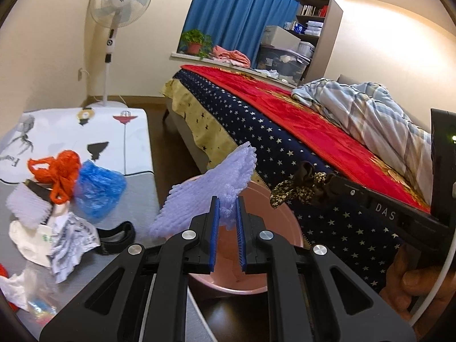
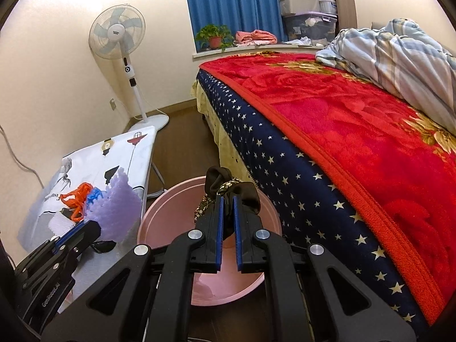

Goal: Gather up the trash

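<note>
My left gripper (image 1: 228,201) is shut on a white foam net sleeve (image 1: 205,196), held above a pink basin (image 1: 285,222) on the floor. My right gripper (image 2: 227,201) is shut on a black and gold patterned cloth scrap (image 2: 228,188), also held over the pink basin (image 2: 165,213). The right gripper with its cloth scrap (image 1: 296,185) shows at the right of the left wrist view. The foam sleeve (image 2: 119,208) and the left gripper's body appear at the left of the right wrist view.
A low table (image 1: 136,188) at the left holds an orange bag (image 1: 61,171), a blue bag (image 1: 99,191), crumpled paper (image 1: 71,236), a black strap (image 1: 116,236) and other scraps. A bed (image 2: 342,142) with a red blanket runs along the right. A standing fan (image 2: 119,34) stands by the wall.
</note>
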